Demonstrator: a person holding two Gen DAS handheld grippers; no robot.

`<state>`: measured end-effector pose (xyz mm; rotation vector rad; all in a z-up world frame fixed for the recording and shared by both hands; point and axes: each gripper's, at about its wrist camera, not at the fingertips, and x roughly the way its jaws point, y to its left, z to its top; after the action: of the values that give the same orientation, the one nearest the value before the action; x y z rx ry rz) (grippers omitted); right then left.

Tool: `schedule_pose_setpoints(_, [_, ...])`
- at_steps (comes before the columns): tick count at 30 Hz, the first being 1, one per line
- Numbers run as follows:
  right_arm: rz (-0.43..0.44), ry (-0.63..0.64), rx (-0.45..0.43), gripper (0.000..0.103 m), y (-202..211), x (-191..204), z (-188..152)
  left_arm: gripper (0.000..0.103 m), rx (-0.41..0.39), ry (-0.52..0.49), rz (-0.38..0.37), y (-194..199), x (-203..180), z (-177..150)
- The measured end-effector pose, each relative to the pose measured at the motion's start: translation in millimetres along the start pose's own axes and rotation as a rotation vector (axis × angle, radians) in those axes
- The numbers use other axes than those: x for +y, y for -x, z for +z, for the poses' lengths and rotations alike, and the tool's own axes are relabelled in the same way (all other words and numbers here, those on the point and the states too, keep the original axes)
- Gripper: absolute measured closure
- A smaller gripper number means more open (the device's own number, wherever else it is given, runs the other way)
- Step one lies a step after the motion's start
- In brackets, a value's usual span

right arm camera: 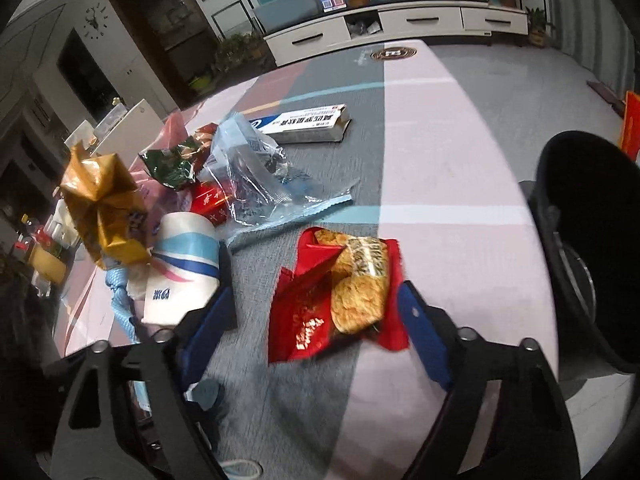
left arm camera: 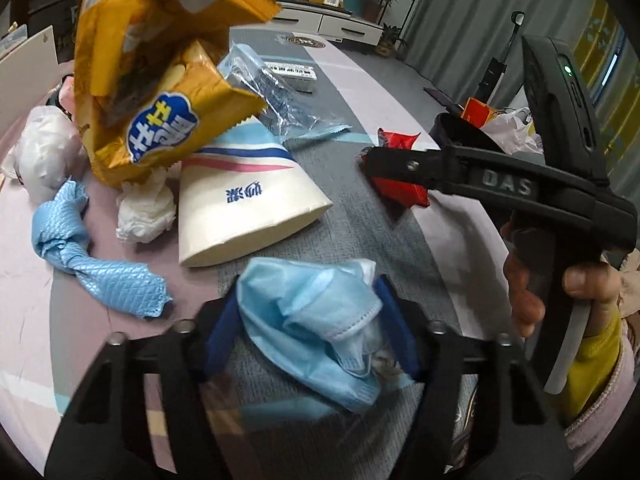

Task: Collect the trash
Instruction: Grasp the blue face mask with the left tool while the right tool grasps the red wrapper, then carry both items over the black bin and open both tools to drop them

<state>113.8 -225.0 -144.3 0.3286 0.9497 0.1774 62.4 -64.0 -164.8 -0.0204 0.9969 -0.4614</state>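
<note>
My left gripper [left arm camera: 308, 320] has its two fingers on either side of a crumpled blue face mask [left arm camera: 316, 320] lying on the table, and looks shut on it. My right gripper [right arm camera: 316, 320] is open around a red snack wrapper [right arm camera: 340, 292] that lies flat on the table; the same gripper shows in the left wrist view [left arm camera: 372, 160] at that red wrapper [left arm camera: 400, 184]. A black trash bin [right arm camera: 592, 264] stands at the table's right edge.
More trash lies on the table: an orange snack bag [left arm camera: 160, 80], a flattened paper cup [left arm camera: 244, 204], white tissue [left arm camera: 146, 212], a blue glove [left arm camera: 92, 256], a clear plastic bag [right arm camera: 256, 176], a medicine box [right arm camera: 308, 122] and a green wrapper [right arm camera: 172, 164].
</note>
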Motion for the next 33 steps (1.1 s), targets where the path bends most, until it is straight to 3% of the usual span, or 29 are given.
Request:
schedule_pose_setpoints(2, [-0.007,0.011,0.011,0.042,-4.0,2.1,-0.8,0.054,0.001,0.008,0.002,-4.1,1.5,0.4])
schedule_pose_setpoints(4, [-0.045,0.033,0.018,0.052,-6.3,3.9,-3.4,0.066,0.0,0.012,-0.012,-5.9,1.3,0.3])
schedule_pose_setpoints(9, [-0.034,-0.001,0.007,0.068,1.7,-6.4,-5.8,0.083,-0.011,0.014,-0.029,-1.6,3.5,0.7])
schedule_pose_setpoints(10, [-0.034,-0.004,-0.005,0.074,6.0,-7.7,-7.4,0.084,-0.01,0.014,-0.034,2.6,6.0,-1.2])
schedule_pose_setpoints(13, [-0.018,-0.016,-0.029,0.079,15.3,-9.2,-8.7,0.089,-0.023,0.004,-0.056,13.5,5.1,-6.2])
schedule_pose_setpoints(21, [0.029,-0.103,-0.129,0.08,59.3,-28.3,-20.6,0.09,-0.106,-0.027,-0.173,43.4,-16.8,-1.7])
schedule_pose_setpoints(29, [0.022,-0.273,-0.277,0.08,106.8,-80.1,-21.9,0.089,-0.156,-0.088,-0.172,37.4,-63.8,32.8])
schedule_pose_setpoints(33, [-0.037,-0.344,-0.352,0.08,126.3,-108.3,-23.2,0.089,-0.182,-0.138,-0.189,24.7,-98.5,57.9])
